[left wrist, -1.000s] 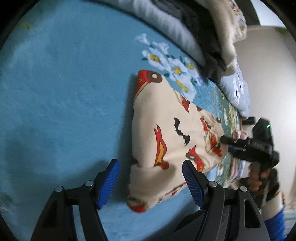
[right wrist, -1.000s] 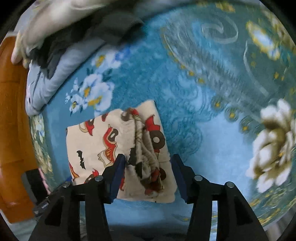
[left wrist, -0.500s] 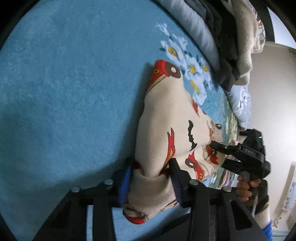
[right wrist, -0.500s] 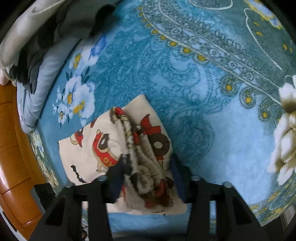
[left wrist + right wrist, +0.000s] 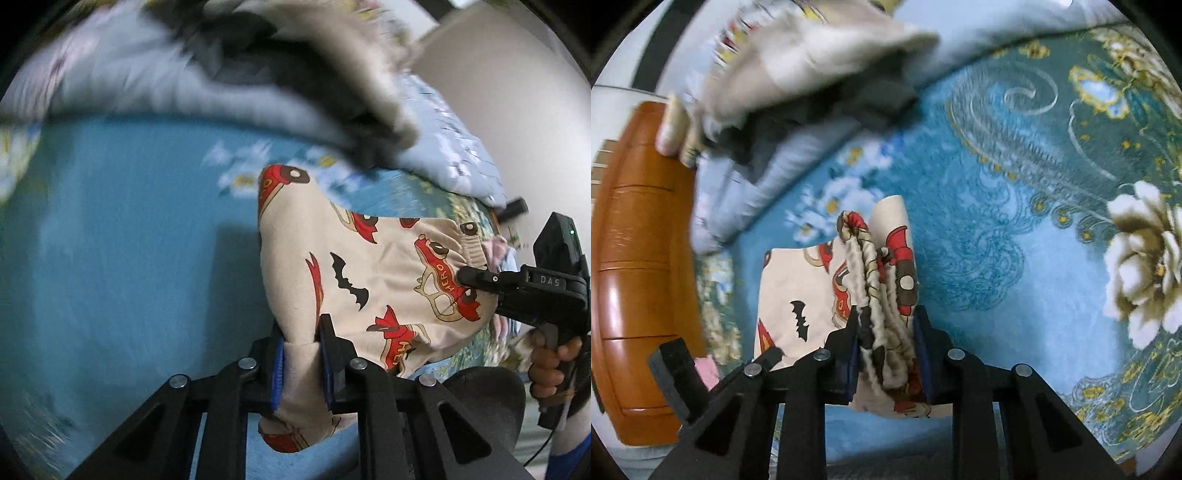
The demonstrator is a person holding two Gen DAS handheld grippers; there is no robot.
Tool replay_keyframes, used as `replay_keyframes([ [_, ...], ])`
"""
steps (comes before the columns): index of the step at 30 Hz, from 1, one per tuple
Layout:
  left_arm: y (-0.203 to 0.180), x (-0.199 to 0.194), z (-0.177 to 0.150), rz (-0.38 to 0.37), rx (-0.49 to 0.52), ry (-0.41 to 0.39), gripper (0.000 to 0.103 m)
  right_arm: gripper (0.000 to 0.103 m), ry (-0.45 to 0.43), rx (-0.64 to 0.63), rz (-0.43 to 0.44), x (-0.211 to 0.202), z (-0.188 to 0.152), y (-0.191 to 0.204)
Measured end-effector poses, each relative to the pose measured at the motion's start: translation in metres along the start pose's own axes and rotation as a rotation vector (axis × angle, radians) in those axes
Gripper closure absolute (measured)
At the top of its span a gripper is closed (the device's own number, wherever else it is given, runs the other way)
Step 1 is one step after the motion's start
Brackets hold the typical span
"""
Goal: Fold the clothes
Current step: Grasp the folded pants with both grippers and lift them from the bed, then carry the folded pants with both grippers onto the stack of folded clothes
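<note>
Since the earlier frame, the cream cartoon-print folded garment (image 5: 369, 273) has risen off the blue floral bed cover (image 5: 129, 240). The left gripper (image 5: 301, 354) and right gripper (image 5: 886, 354) both have jaws clenched on its edges.

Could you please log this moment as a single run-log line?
phase: lifting | left gripper: shut on printed garment | right gripper: shut on printed garment | surface: blue blanket
</note>
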State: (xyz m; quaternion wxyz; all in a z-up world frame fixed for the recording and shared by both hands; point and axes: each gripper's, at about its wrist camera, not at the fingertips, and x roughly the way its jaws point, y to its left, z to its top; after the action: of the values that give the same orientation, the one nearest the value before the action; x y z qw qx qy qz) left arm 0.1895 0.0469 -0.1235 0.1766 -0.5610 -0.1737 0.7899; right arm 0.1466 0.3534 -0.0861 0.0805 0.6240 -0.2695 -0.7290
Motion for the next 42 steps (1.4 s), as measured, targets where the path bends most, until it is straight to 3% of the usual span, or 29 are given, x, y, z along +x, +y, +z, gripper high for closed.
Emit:
replay_keyframes([
  [7,-0.063,-0.026,0.026,-0.032,0.173,-0.077,0.085,0.076,-0.207,0.015,0.104,-0.078,-0.015,-0.012],
  [13,-0.143,-0.010,0.054,-0.085,0.319,-0.063,0.085,0.076,-0.373,0.088,0.132,-0.144,-0.030,-0.060],
  [23,-0.326,0.089,0.066,-0.223,0.550,0.126,0.086,0.076,-0.568,0.378,0.116,-0.214,-0.066,-0.211],
  [28,-0.425,0.135,0.071,-0.310,0.630,0.207,0.086,0.076,-0.651,0.449,0.108,-0.260,-0.062,-0.273],
  [36,-0.585,0.180,0.106,-0.402,0.789,0.184,0.086,0.076,-0.858,0.451,0.060,-0.361,-0.032,-0.340],
  [42,-0.661,0.243,0.118,-0.386,0.908,0.176,0.086,0.076,-0.964,0.556,0.055,-0.370,-0.026,-0.397],
])
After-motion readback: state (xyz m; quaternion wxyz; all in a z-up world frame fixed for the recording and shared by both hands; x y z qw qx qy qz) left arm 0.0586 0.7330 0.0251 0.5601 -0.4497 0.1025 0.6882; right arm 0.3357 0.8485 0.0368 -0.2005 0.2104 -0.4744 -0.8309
